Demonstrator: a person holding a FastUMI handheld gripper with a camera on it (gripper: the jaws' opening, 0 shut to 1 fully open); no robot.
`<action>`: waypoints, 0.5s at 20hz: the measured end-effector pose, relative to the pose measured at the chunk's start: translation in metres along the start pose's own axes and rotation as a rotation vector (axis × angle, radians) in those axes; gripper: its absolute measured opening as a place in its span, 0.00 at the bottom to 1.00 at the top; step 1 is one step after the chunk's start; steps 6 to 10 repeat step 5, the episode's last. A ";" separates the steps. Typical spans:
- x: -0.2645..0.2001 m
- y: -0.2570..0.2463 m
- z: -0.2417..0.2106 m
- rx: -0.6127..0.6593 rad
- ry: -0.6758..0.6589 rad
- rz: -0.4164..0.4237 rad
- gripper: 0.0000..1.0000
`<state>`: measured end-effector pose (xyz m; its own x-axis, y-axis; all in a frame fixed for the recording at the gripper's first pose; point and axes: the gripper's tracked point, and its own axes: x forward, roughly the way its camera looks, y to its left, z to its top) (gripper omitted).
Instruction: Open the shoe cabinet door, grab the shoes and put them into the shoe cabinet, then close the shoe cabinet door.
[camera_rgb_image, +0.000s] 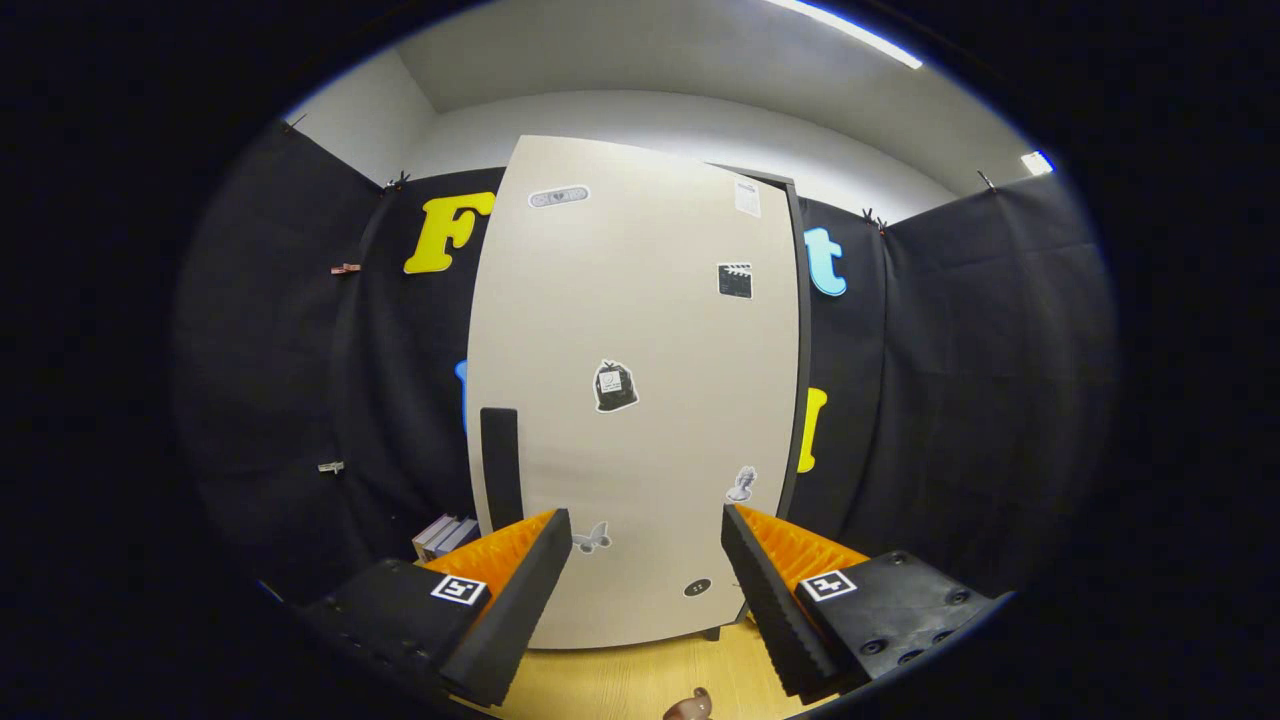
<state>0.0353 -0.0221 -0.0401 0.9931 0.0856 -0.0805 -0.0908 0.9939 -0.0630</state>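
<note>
Your gripper (647, 525) is held level, pointing straight forward. Its two fingers stand wide apart, jaws spread, nothing between them and nothing pressed by either one. Left finger (520, 590) and right finger (770, 590) angle in toward each other at the far tips, and the ridged inner faces are turned to the gap. Both finger mounts sit near, low.
</note>
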 end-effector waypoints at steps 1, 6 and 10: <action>0.000 0.000 0.000 0.001 0.003 -0.002 0.98; 0.001 0.000 -0.001 0.020 0.003 -0.002 0.98; 0.001 0.000 -0.001 0.020 0.003 -0.002 0.98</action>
